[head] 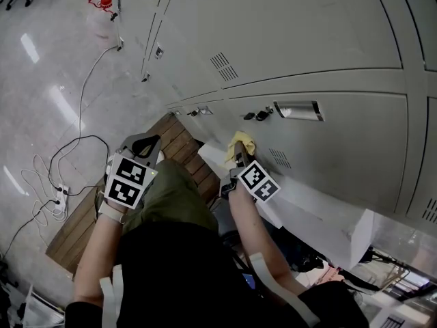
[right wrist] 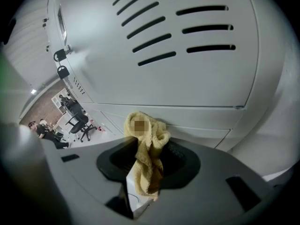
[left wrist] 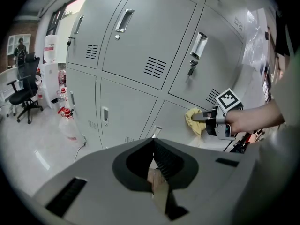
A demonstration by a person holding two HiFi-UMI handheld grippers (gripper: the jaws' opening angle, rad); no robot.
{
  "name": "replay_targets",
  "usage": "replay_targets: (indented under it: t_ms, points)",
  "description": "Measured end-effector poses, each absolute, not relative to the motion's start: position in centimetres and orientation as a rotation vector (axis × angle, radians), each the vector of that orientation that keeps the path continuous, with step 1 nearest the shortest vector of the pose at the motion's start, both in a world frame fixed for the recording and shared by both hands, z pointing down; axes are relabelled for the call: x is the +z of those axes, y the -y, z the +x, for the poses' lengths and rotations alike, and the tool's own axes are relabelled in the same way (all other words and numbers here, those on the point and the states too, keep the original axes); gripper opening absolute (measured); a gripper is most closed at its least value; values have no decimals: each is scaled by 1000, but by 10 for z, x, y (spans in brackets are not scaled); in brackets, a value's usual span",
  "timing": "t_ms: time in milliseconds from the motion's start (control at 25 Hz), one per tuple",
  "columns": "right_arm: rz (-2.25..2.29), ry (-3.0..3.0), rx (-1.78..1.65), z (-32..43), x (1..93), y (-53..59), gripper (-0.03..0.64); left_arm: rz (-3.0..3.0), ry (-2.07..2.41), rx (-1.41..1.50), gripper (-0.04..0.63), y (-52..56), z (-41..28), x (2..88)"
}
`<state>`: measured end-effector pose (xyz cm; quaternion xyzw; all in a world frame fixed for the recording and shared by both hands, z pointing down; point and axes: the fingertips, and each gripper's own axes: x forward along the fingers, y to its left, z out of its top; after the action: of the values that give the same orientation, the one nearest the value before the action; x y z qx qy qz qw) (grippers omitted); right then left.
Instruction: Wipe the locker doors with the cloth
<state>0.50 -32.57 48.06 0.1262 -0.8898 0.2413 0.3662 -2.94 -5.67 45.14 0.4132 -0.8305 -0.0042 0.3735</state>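
My right gripper clamps the cloth near the locker door vents; hard rubbing could tug it loose. Left gripper closed, empty.

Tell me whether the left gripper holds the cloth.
No, the yellow cloth is clamped in the right gripper; the left gripper has its jaws shut on nothing.

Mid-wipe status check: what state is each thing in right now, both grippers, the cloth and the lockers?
Right gripper: shut on the cloth.
Cloth: bunched up, held against a lower door.
Left gripper: shut, nothing between its jaws, held back from the lockers.
Locker doors: all closed.
Key: hanging from a door's lock.
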Motion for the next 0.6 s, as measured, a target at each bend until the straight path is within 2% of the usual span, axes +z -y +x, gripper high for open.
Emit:
replay_targets:
  t_ms: [600]
  points:
    - [240,2297,646,-23,486,306,141,1009,2116,-12,9,44,-23,462]
